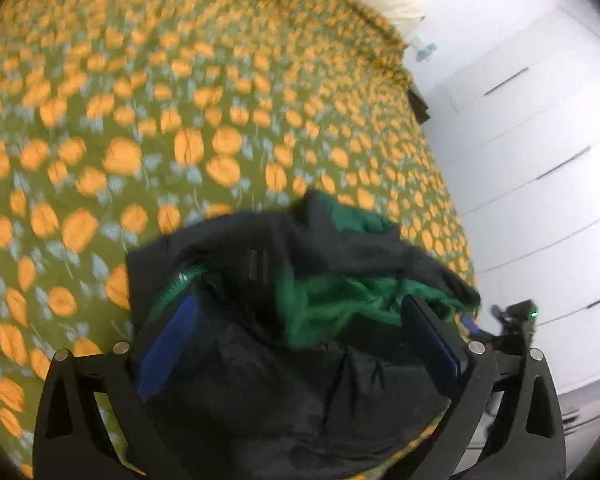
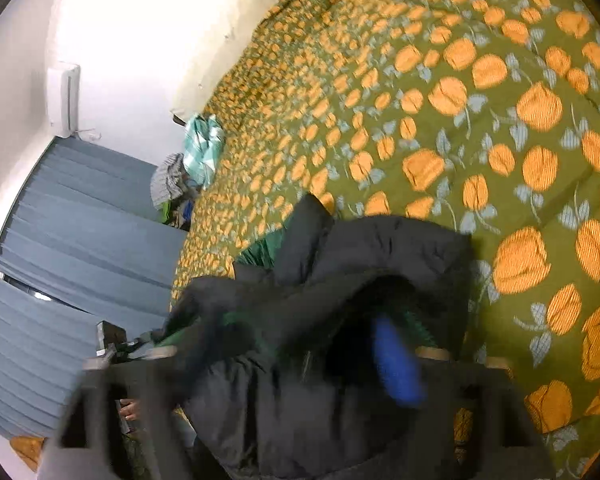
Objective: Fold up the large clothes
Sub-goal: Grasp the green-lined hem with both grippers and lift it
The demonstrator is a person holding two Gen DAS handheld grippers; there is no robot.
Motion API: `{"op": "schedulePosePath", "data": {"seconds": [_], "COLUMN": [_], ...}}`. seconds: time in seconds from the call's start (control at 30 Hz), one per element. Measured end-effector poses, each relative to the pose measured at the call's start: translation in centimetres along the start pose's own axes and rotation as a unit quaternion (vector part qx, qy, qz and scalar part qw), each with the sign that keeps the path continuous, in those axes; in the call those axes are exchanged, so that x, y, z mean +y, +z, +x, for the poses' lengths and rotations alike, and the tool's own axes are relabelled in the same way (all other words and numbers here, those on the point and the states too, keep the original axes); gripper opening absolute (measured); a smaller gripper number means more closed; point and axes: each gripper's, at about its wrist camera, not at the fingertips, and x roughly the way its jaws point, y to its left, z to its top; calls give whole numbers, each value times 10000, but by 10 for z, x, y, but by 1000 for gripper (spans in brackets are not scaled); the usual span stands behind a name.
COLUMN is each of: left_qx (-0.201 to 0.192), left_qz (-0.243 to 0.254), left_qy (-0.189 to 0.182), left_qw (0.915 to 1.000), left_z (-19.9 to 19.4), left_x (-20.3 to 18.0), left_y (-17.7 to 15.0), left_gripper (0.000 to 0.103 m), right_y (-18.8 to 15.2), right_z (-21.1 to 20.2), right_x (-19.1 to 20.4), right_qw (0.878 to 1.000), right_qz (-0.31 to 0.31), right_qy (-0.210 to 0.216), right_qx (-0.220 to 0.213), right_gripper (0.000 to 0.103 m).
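Observation:
A large black jacket (image 1: 284,380) with green lining (image 1: 328,304) lies bunched on the bed's green cover with orange flowers (image 1: 140,120), near its edge. My left gripper (image 1: 300,332) stands open and wide, its blue pads (image 1: 168,344) on either side of the jacket's folds without pressing them. In the right wrist view the same jacket (image 2: 300,400) fills the lower middle. My right gripper (image 2: 284,364) is blurred but open, one blue pad (image 2: 396,360) showing over the dark cloth. The right gripper's body (image 1: 516,320) shows in the left wrist view beyond the jacket.
White wardrobe doors (image 1: 540,160) stand beside the bed. A pale headboard (image 2: 220,40) lies at its far end. Blue curtains (image 2: 60,240), a wall unit (image 2: 64,96) and a heap of clothes (image 2: 200,148) are on the other side. A hand (image 2: 130,408) shows low down.

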Motion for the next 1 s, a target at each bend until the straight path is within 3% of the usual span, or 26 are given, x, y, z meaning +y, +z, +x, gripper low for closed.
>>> {"op": "schedulePosePath", "data": {"seconds": [0.07,0.13,0.2,0.3,0.37,0.4,0.43,0.5,0.63,0.7,0.87,0.93,1.0], "left_qx": [30,343,780,843,646,582,474,100,-656,-880,-749,-813,-815], "left_qz": [192,525,838,1502,1968,1979,1954,1953,1690,1477,1056,904,613], "left_qy": [138,305,626,1460,1955,1993,1985,1950,1785,1923,2466,2531,2349], "left_qw": [9997,9976,9914,9742,9586,9580,9593,9611,9671,9662,9604,9598,9667], "left_z": [3,20,49,79,85,81,74,54,34,49,112,120,127], "left_x": [1,4,9,5,-9,-14,-19,-29,-36,-30,10,23,41], "left_y": [1,-7,-20,-41,-52,-53,-52,-48,-29,-20,-17,-19,-21], "left_gripper": [101,102,102,93,56,46,31,25,27,35,69,81,84], "right_y": [-1,-8,-23,-41,-48,-50,-50,-47,-31,-25,-12,-14,-18], "right_z": [1,12,31,66,81,83,80,61,34,38,90,100,107], "right_x": [13,30,50,60,59,59,62,74,99,97,37,15,3], "right_qw": [9986,9921,9758,9415,9266,9217,9191,9180,9120,9101,9253,9336,9367], "right_qz": [-441,-1068,-1863,-2643,-2836,-2887,-2900,-2928,-3096,-3023,-2271,-2008,-1967], "right_qy": [-277,-585,-1004,-1933,-2303,-2435,-2555,-2646,-2658,-2764,-3025,-2959,-2883], "right_qx": [43,287,557,796,894,887,763,390,-426,-617,-277,-213,-286], "right_gripper": [102,102,102,102,76,49,35,25,25,25,26,38,42]}}
